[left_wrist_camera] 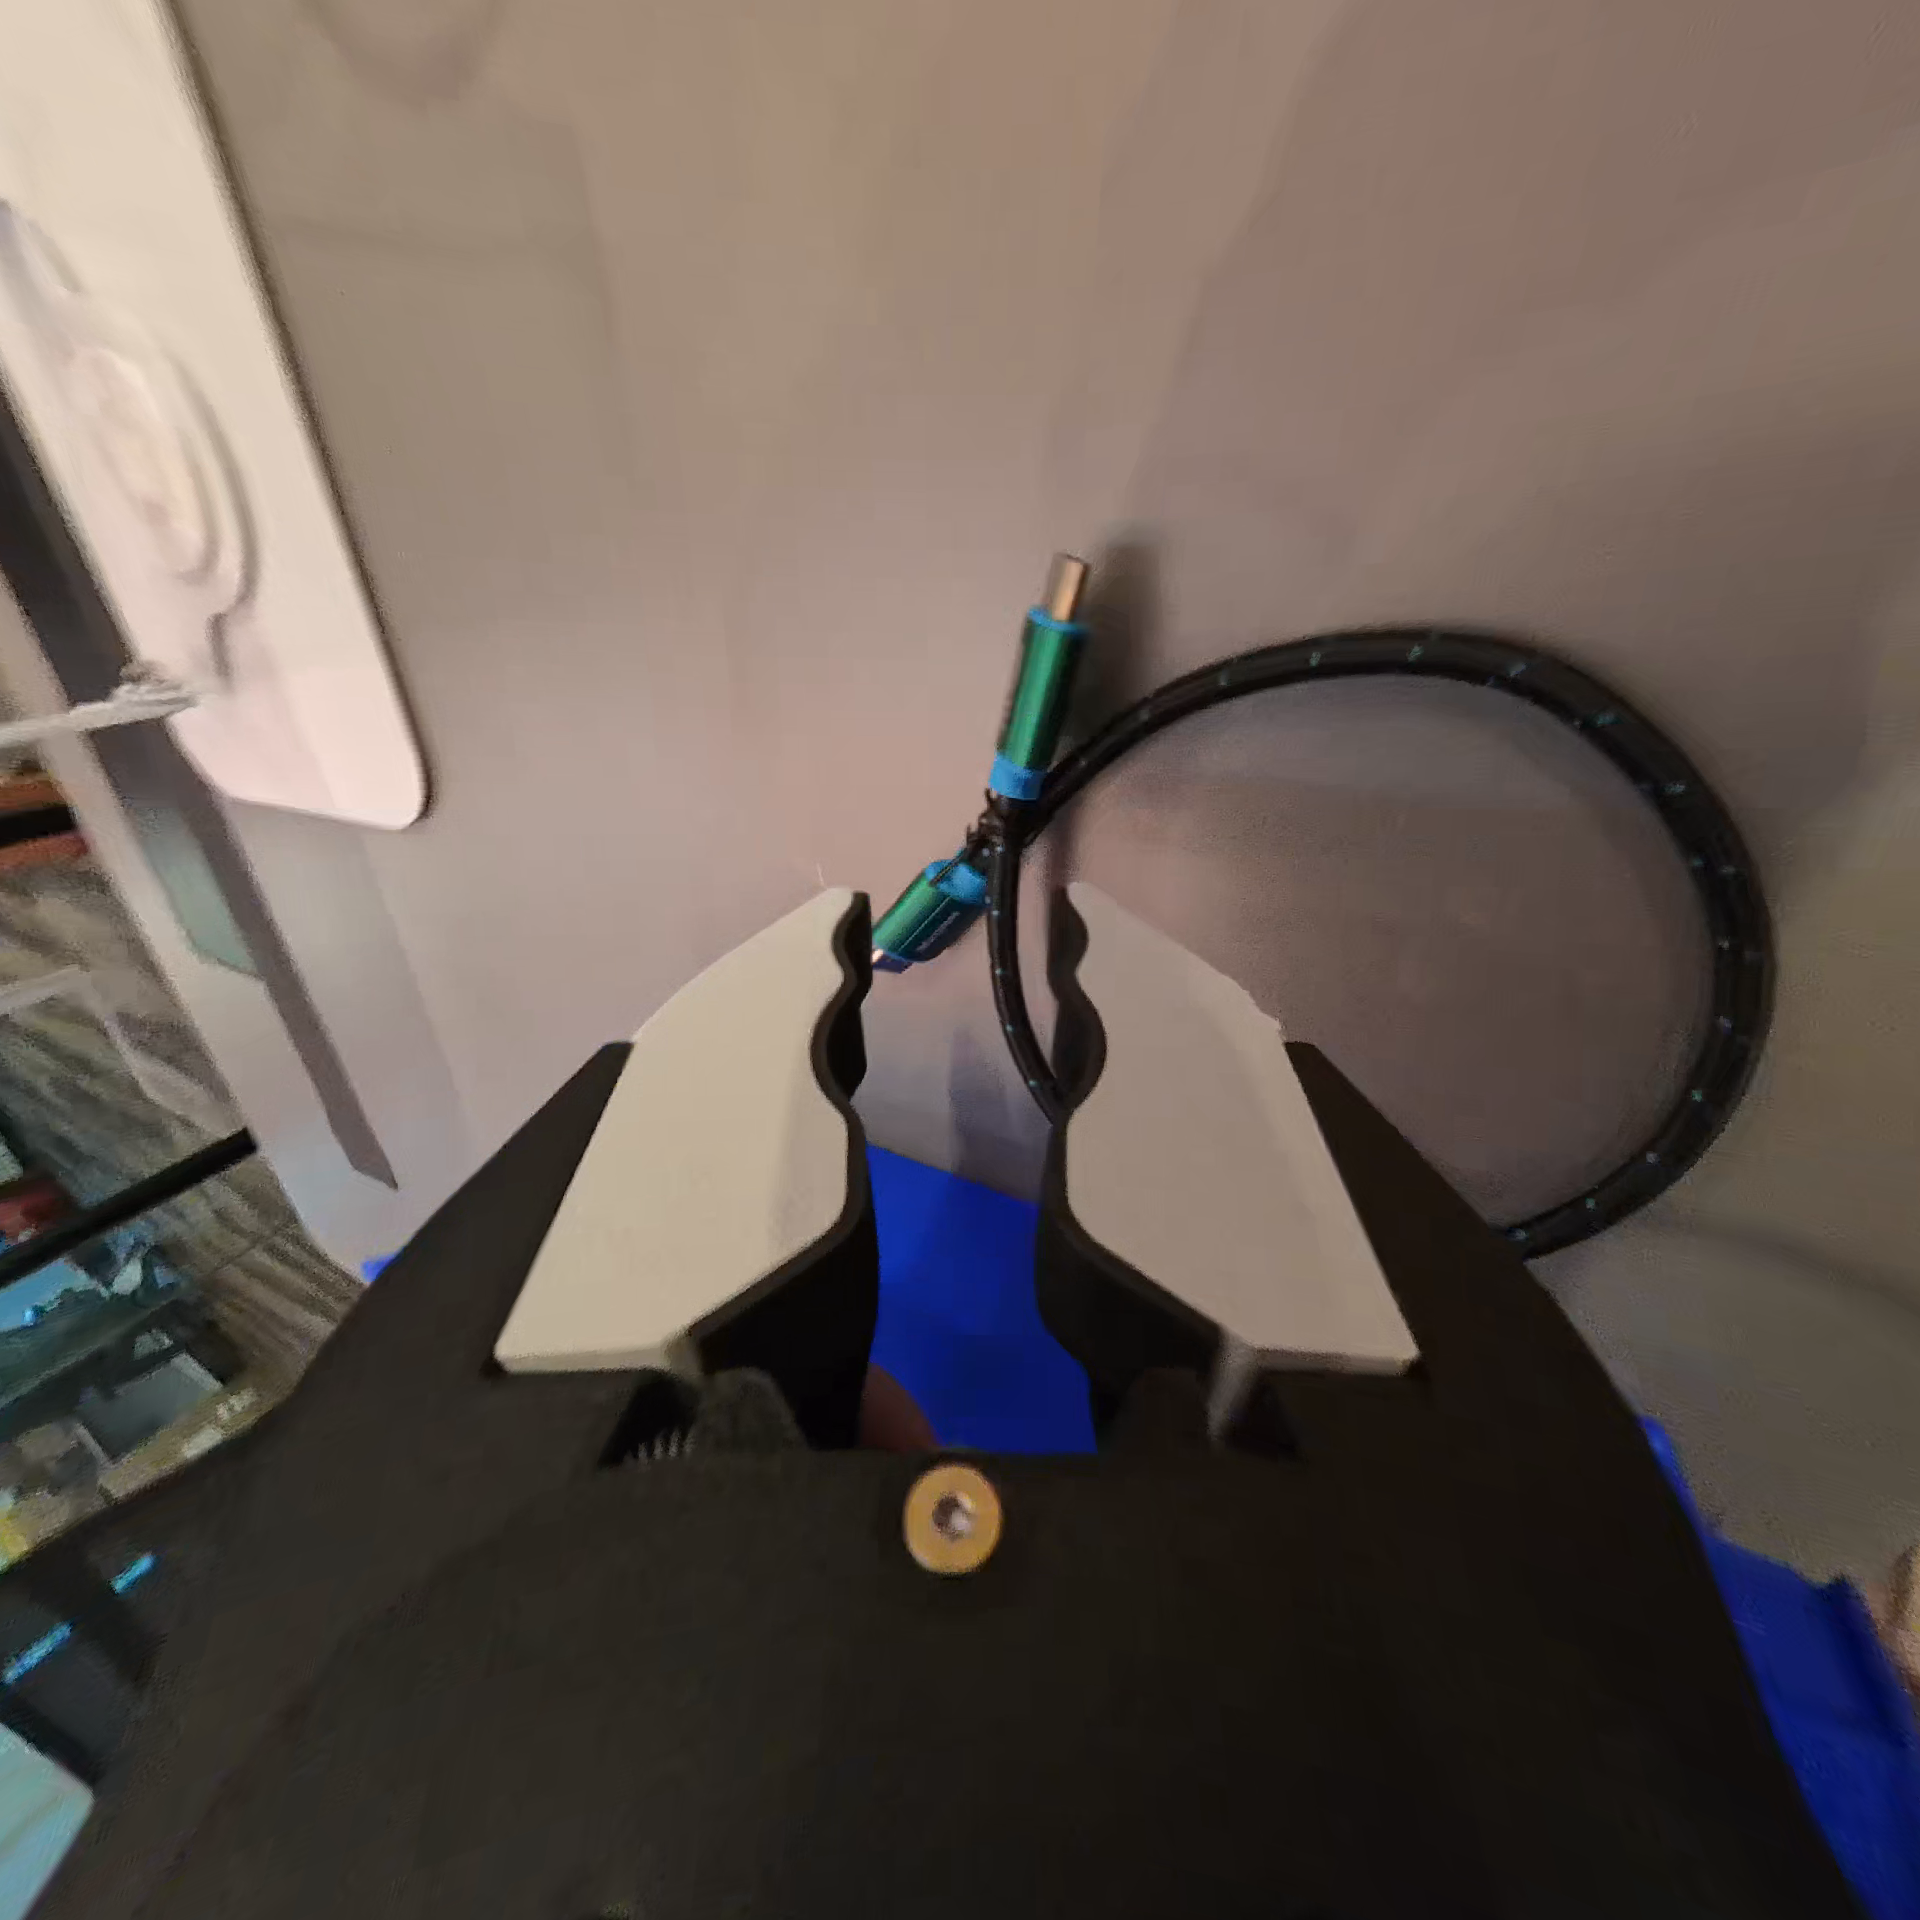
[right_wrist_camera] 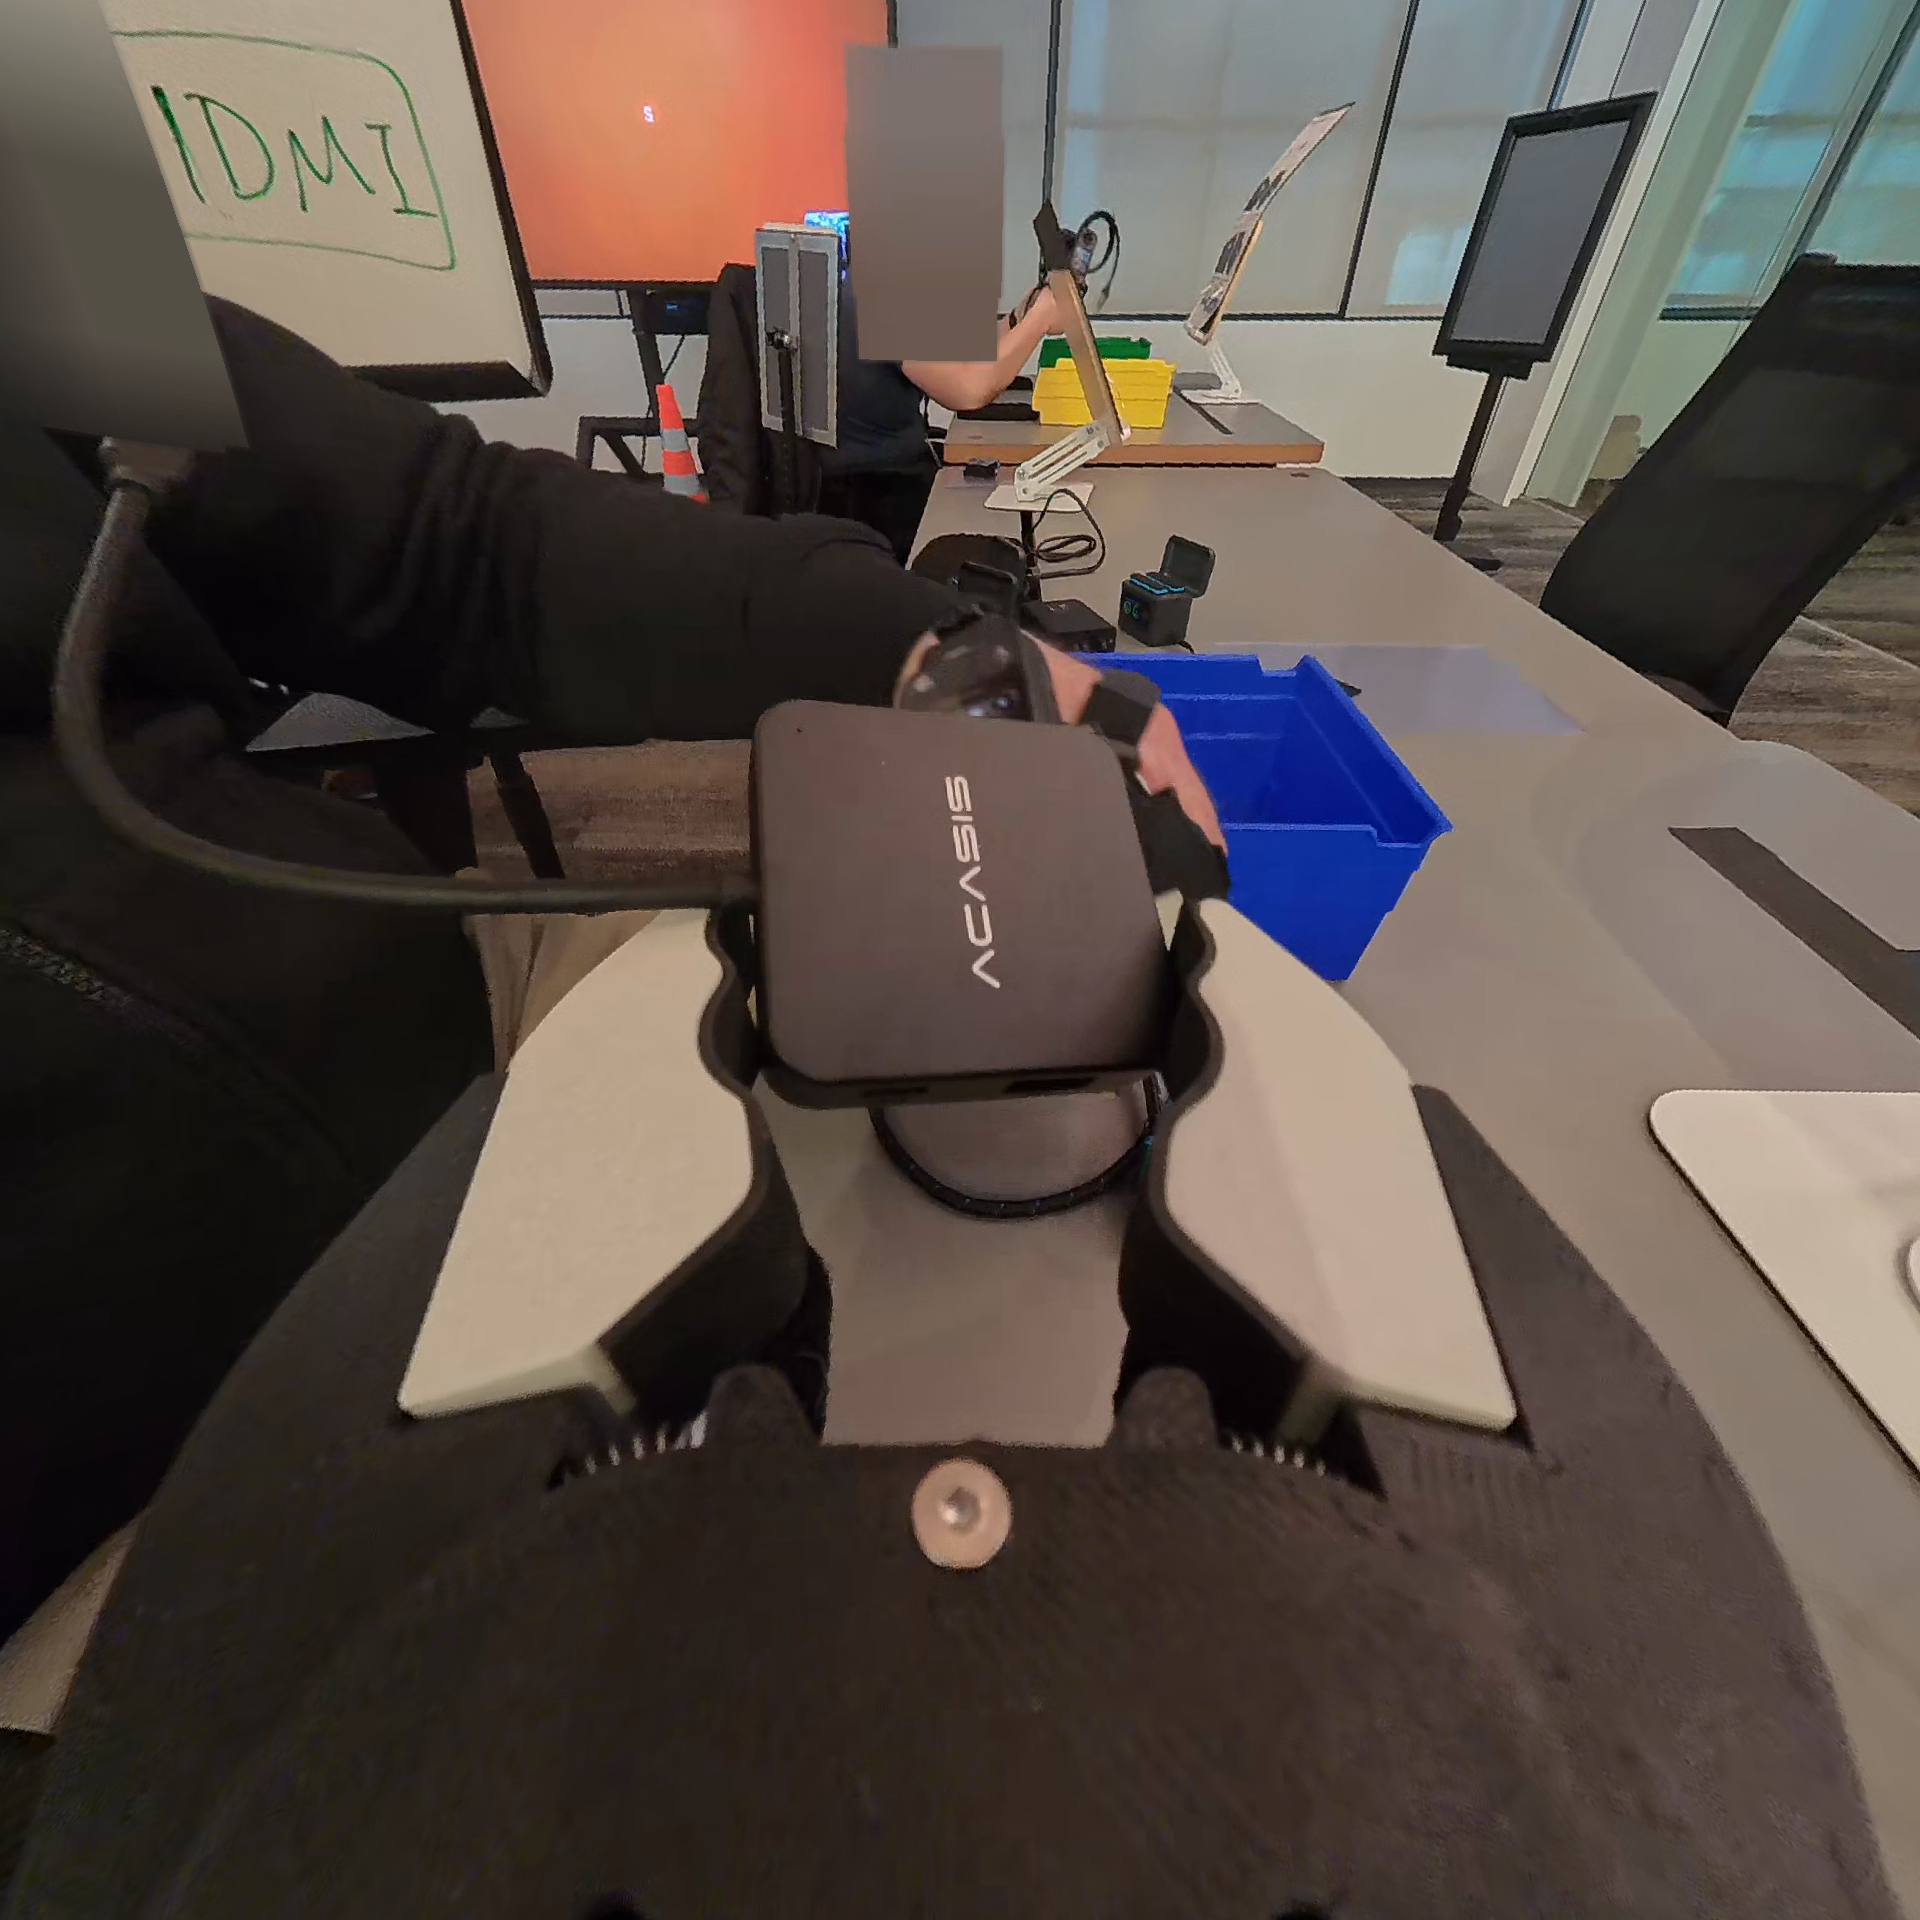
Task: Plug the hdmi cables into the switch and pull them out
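Note:
A black braided HDMI cable [left_wrist_camera: 1621, 831] lies coiled on the grey table, with two green and blue plugs: one [left_wrist_camera: 1044, 691] points away, the other [left_wrist_camera: 925, 925] lies just beyond my fingertips. My left gripper [left_wrist_camera: 961, 904] is open and empty above the coil, its fingers on either side of the cable. My right gripper [right_wrist_camera: 961, 935] is shut on the black square switch [right_wrist_camera: 945, 894] and holds it above the table. The switch's own black lead [right_wrist_camera: 156, 810] runs off to the left. Two ports face me on its near edge. Part of the coil [right_wrist_camera: 997, 1195] shows under the switch.
A blue plastic bin [right_wrist_camera: 1309, 810] stands on the table behind the switch, also seen in the left wrist view [left_wrist_camera: 956, 1299]. A white pad [left_wrist_camera: 208, 468] lies at the left, and in the right wrist view [right_wrist_camera: 1808, 1226] at the right. A person's black sleeve [right_wrist_camera: 520, 603] reaches across. Black chargers [right_wrist_camera: 1164, 603] stand farther back.

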Action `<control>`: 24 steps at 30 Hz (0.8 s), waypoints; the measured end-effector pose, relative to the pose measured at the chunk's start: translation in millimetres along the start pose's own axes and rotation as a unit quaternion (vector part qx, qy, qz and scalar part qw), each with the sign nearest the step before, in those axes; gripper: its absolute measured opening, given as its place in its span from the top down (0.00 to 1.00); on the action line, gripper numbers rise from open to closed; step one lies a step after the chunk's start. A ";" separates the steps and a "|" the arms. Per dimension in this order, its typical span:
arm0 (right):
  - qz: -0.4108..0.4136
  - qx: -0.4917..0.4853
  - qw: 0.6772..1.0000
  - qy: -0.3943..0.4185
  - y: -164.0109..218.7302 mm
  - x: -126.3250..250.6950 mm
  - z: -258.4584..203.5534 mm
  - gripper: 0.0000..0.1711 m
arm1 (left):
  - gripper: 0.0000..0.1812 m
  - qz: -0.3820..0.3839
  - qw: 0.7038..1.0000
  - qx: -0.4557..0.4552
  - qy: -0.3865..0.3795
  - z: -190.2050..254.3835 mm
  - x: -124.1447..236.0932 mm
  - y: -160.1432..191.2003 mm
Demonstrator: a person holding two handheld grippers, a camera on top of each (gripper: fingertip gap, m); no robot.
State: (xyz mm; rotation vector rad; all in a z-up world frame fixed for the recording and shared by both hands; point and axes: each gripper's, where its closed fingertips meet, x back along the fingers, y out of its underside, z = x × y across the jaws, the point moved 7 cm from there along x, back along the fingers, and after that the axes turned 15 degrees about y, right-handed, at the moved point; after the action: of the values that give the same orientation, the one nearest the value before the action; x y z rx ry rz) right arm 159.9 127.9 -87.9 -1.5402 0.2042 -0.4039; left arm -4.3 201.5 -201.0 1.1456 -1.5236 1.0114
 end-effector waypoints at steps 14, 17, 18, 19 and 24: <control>0.020 -0.001 1.000 0.007 -5.7 12.2 4.0 0.56 | 0.93 -0.074 0.994 -0.082 0.012 -13.3 -36.5 -12.7; 0.015 -0.001 1.000 0.016 -3.4 13.5 7.0 0.56 | 0.94 -0.038 0.997 -0.061 -0.019 -16.0 -26.4 -14.2; 0.007 0.002 1.000 0.022 -1.5 13.6 8.2 0.56 | 0.94 -0.020 0.998 -0.046 -0.032 -17.8 -20.1 -13.9; -0.002 0.005 1.000 0.028 0.4 13.5 9.2 0.56 | 0.94 -0.003 0.998 -0.040 -0.047 -19.4 -13.1 -12.7; -0.040 0.008 0.998 0.055 8.0 11.5 14.7 0.56 | 0.94 0.043 0.984 -0.016 -0.174 -21.2 27.1 0.9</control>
State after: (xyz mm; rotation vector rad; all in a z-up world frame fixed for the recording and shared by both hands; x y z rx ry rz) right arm 177.0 137.0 -94.0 -1.5145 0.2253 -0.5523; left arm -4.1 216.7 -170.2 1.2921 -1.8716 0.8691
